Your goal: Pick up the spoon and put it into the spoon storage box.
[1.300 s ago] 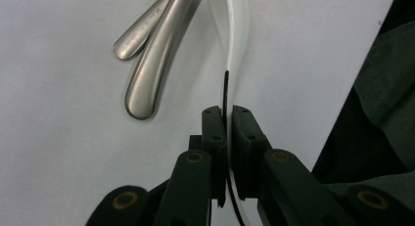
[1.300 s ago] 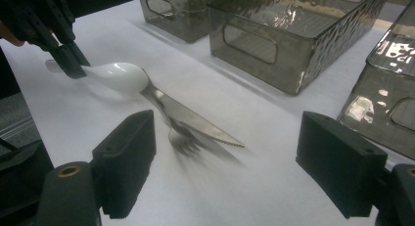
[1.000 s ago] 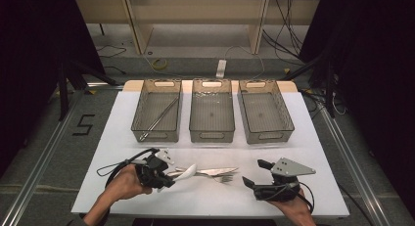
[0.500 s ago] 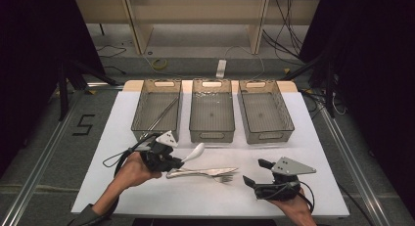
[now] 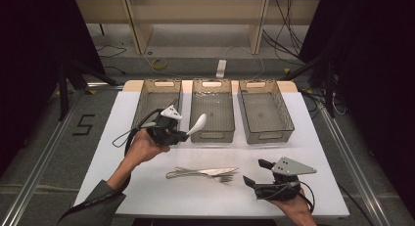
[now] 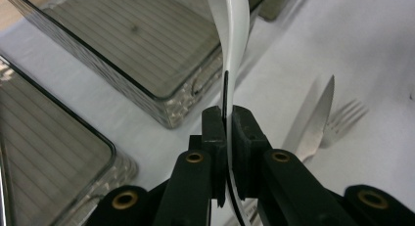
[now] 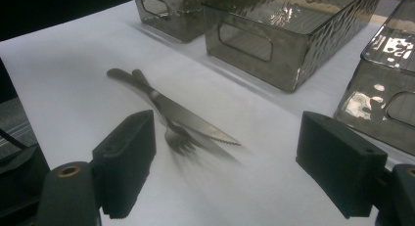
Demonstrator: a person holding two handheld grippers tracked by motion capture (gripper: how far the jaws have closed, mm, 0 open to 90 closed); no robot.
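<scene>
In the high view my left gripper [image 5: 185, 134] hangs in front of the left bin [image 5: 147, 101] and middle bin [image 5: 212, 135], shut on the handle of a white spoon [image 5: 198, 124] whose bowl points toward the middle bin. The left gripper view shows both jaws of my left gripper [image 6: 226, 121] clamped on the spoon [image 6: 234, 40], clear of the table. A steel knife [image 5: 205, 171] and fork [image 5: 222, 178] lie crossed on the white mat. My right gripper [image 5: 255, 172] rests near the front right, open, aimed at the knife [image 7: 186, 113] and fork [image 7: 171, 133].
Three smoky clear bins stand in a row at the back of the mat, the right bin [image 5: 264, 111] bare inside. A long utensil lies in the left bin, partly hidden by my left hand. The white mat [image 5: 122, 182] ends at the front table edge.
My left gripper has lifted the white spoon off the pile of cutlery and carried it up and away toward the bins. The right gripper, knife and fork stayed put.
</scene>
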